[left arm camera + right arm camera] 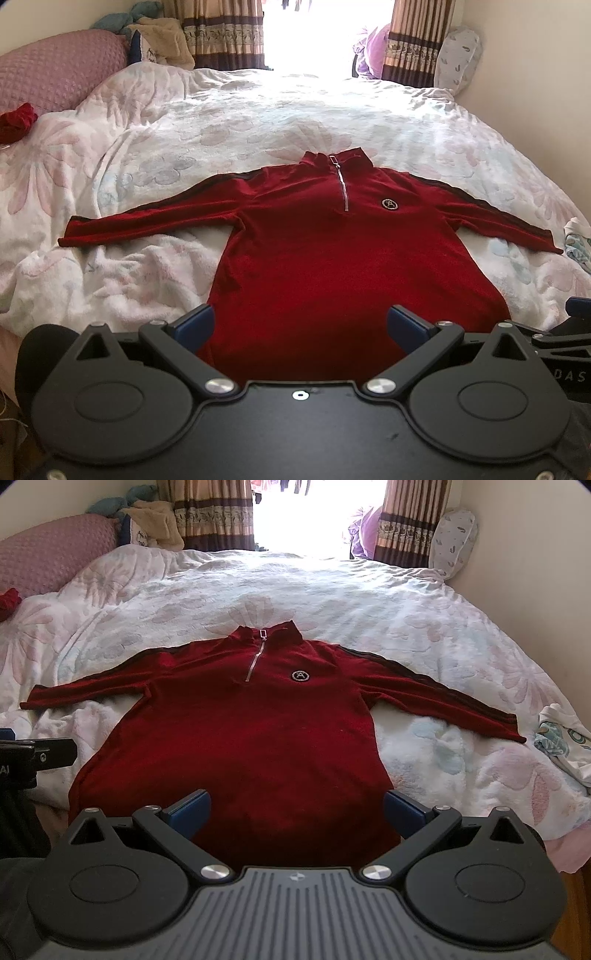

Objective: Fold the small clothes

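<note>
Both grippers, left (301,325) and right (297,808), hover wide open and empty over the hem of the red top (332,251); it lies flat on the floral quilt (258,122), collar pointing away, sleeves spread sideways; each sleeve looks nearest the gripper on its side.

Velvety red top (332,258) — fluffy blanket (258,110)

Dark red top (325,258) with black sleeve stripes, on a white quilt (221,122) patterned with pale pink flowers.
</note>
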